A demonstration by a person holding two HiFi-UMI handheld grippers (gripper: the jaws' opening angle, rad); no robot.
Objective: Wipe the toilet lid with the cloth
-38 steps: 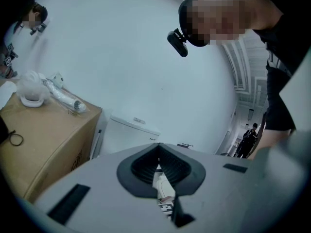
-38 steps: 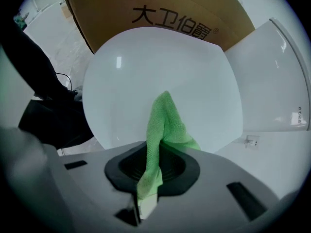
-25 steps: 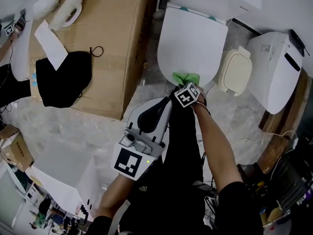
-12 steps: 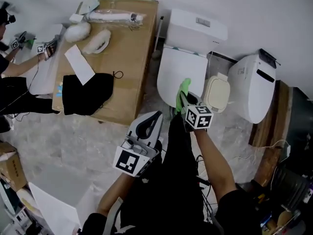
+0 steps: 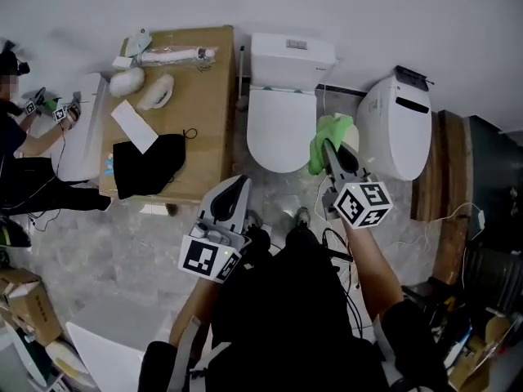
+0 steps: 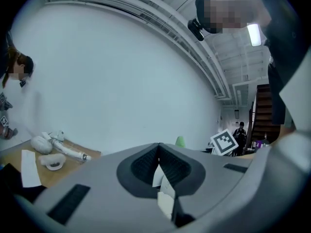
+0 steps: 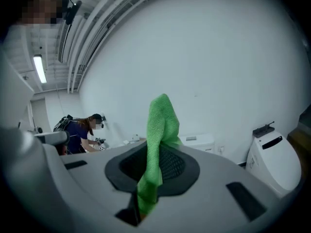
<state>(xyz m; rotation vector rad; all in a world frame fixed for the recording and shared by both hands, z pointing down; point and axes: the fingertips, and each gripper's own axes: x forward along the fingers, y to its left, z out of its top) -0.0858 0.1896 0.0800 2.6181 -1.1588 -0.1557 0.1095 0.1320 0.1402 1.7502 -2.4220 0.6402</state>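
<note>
Head view: green cloth (image 5: pixel 328 133) held up just right of the closed toilet lid (image 5: pixel 280 129)
Right gripper (image 5: pixel 333 152) is clamped on the cloth, which stands up from its jaws; left gripper (image 5: pixel 234 190) is closed on nothing, short of the lid. Best to lay the cloth flat on the lid and sweep with even pressure

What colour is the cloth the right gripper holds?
The cloth is bright green, clearest in the right gripper view.

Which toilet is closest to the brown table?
The toilet with the boxy tank, beside the brown table; the rounded toilet stands farther right, past the green cloth.
</note>
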